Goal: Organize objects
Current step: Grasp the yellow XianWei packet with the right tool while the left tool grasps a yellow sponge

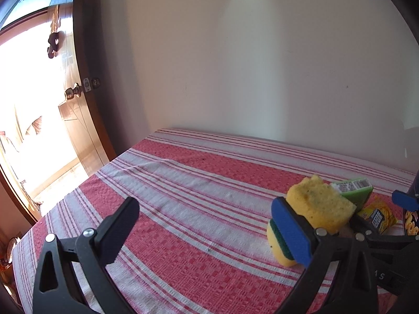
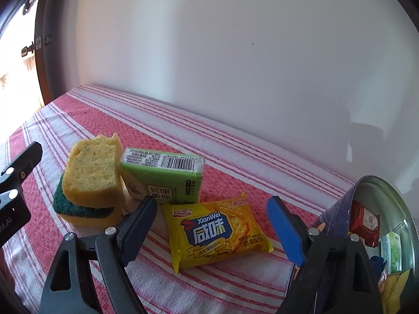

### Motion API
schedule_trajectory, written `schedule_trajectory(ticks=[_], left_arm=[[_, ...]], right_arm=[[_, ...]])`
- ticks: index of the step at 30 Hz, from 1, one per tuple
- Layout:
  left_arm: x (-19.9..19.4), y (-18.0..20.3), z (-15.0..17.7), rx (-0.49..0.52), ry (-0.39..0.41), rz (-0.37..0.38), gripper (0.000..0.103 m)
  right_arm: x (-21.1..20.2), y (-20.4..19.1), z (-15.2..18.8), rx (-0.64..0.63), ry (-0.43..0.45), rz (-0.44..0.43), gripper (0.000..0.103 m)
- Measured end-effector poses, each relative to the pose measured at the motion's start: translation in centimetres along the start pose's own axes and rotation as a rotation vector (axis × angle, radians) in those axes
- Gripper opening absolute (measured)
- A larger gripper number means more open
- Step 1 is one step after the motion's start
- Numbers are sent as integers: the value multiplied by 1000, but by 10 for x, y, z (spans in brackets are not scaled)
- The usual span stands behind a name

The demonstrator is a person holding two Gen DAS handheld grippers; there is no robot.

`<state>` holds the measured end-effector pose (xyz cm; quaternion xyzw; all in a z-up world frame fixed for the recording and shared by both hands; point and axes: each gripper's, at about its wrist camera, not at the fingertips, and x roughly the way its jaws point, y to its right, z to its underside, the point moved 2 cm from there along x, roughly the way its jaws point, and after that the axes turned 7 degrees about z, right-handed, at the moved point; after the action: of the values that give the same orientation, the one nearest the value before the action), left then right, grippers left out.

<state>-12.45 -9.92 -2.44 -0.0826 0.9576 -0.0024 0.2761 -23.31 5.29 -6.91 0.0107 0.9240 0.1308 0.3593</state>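
1. The left tongs [image 1: 212,231] stand released over bare striped cloth, jaws wide and holding nothing, with the stacked yellow-and-green sponges [image 2: 91,183] just beyond the blue pad [image 1: 292,231] of their right-hand finger.

2. Right of the sponges and touching them, a green barcoded box [image 2: 163,180] lies on its side. In front of the box sits the yellow XianWei cracker packet [image 2: 216,231].

3. The right tongs [image 2: 212,231] are also released and empty, their jaws straddling the cracker packet, which lies flat on the cloth between them. This looks like the item about to be picked up.

4. To grip well, the tongs would likely need to drop until both pads flank the packet's sides, then close gently; the film wrapper seems slippery and the crackers inside probably crush easily.

5. Right of the packet, a metal tin [image 2: 387,238] stands open toward the camera with packets already inside, a probable destination.

6. Everything rests on a desk covered by a red-and-white striped tablecloth [image 1: 196,183], pushed against a plain white wall [image 1: 235,65]. Far left of the sponges, a wooden door [image 1: 78,120] with a brass knob stands open to bright daylight.
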Motion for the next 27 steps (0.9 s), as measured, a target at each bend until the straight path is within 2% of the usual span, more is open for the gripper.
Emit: schedule_trajectory(ticks=[3, 5, 7, 10, 11, 15, 19, 24, 27], left_arm=[[1, 0, 0, -3, -6, 2, 102], [2, -2, 0, -8, -9, 3, 102], [2, -2, 0, -9, -12, 9, 102], [3, -2, 0, -9, -17, 20, 102], [4, -2, 0, -10, -19, 25, 102], [4, -2, 0, -12, -22, 37, 102], [2, 1, -1, -13, -11, 85, 102], [-2, 21, -2, 3, 2, 213, 102], [-2, 40, -5, 47, 3, 246, 102]], right_arm=[[16, -3, 3, -28, -92, -15, 88], [15, 3, 5, -14, -103, -20, 88], [17, 12, 7, 27, -123, -69, 85], [9, 18, 15, 38, -128, -97, 78], [5, 20, 19, 51, -131, -118, 71], [-8, 30, 29, 92, -122, -174, 64], [-24, 40, 33, 167, -58, -245, 64], [-63, 55, 39, 206, 101, -205, 64], [-84, 62, 45, 213, 170, -152, 64]])
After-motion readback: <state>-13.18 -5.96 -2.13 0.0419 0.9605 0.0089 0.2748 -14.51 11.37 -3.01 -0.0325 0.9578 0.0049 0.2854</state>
